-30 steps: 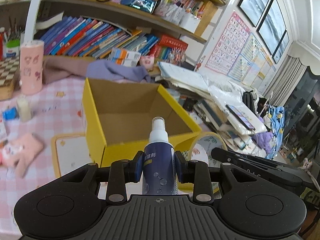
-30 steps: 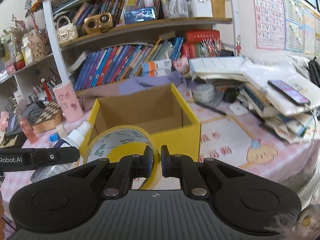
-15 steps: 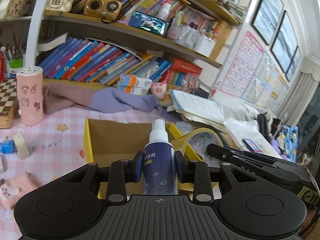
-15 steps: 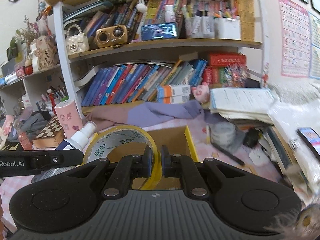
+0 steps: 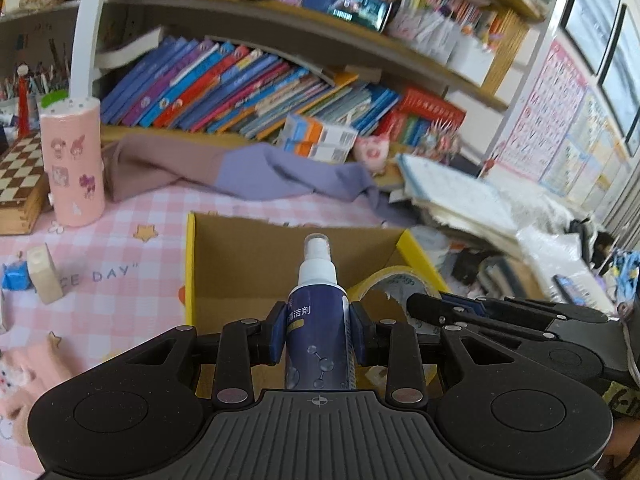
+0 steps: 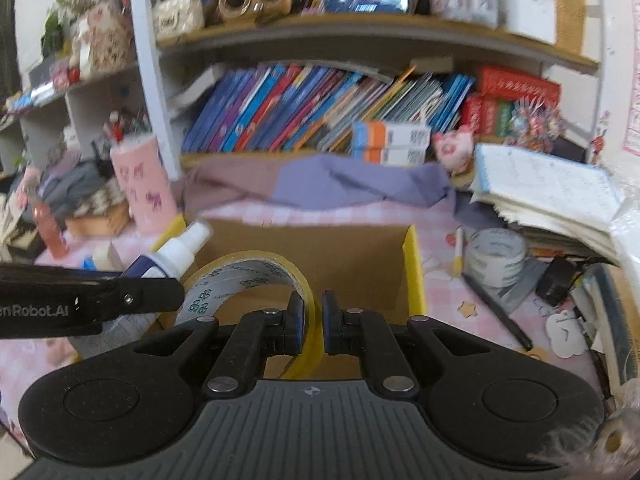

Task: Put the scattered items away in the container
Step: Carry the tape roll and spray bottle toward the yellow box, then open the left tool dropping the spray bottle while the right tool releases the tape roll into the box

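My left gripper [image 5: 318, 334] is shut on a dark blue spray bottle [image 5: 318, 320] with a white nozzle, held upright over the open yellow cardboard box [image 5: 189, 264]. My right gripper [image 6: 312, 326] is shut on the rim of a yellow tape roll [image 6: 248, 280], held over the same box [image 6: 412, 272]. The tape roll [image 5: 384, 284] and the right gripper show at the right of the left wrist view. The bottle [image 6: 176, 252] and the left gripper show at the left of the right wrist view.
A pink cylinder [image 5: 74, 168], a chessboard box [image 5: 20, 184], a small block [image 5: 42, 274] and a pink plush [image 5: 24, 368] lie left of the box. A white tape roll [image 6: 496, 256], pens [image 6: 496, 312] and stacked books [image 6: 548, 196] lie right. Bookshelves stand behind.
Both grippers rose, then tilted back down over the box, with the bottle and the tape roll still held. The box interior fills more of both views than half a second ago.
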Motion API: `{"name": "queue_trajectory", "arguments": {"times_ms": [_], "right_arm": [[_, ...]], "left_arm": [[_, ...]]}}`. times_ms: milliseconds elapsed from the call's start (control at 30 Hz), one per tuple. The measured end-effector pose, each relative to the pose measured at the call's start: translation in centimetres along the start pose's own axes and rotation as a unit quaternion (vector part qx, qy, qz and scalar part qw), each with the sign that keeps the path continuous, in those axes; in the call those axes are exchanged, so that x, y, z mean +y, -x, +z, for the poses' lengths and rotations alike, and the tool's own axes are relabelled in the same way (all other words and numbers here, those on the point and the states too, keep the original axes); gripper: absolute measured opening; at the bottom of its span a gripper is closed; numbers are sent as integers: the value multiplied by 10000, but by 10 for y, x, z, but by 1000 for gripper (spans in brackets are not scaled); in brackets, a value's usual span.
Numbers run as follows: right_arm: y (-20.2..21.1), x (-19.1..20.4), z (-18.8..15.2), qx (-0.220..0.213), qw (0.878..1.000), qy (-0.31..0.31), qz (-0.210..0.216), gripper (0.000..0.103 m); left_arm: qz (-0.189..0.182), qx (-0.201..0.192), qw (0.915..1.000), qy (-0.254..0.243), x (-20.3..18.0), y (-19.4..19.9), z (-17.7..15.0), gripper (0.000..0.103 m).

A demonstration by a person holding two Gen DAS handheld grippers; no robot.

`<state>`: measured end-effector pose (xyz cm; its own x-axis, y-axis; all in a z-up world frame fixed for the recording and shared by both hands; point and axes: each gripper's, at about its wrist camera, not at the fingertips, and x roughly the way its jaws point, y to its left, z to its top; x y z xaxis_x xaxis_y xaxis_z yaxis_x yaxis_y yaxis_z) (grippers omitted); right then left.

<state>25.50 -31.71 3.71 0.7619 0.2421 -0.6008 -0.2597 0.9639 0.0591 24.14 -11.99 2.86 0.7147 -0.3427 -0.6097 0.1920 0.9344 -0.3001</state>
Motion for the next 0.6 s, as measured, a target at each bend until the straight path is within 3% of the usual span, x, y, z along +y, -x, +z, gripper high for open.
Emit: {"name": "queue_trajectory", "arguments": {"times_ms": [267,600], "right_arm": [[-27,-8,-18,558,9983,118,136,9],[-39,-8,-27,788,9959,382,221,12]], "left_arm": [[211,382,9990,-100,-4,-28,-12,31],[381,718,9966,-152,-6,-45,-23,31]]}}
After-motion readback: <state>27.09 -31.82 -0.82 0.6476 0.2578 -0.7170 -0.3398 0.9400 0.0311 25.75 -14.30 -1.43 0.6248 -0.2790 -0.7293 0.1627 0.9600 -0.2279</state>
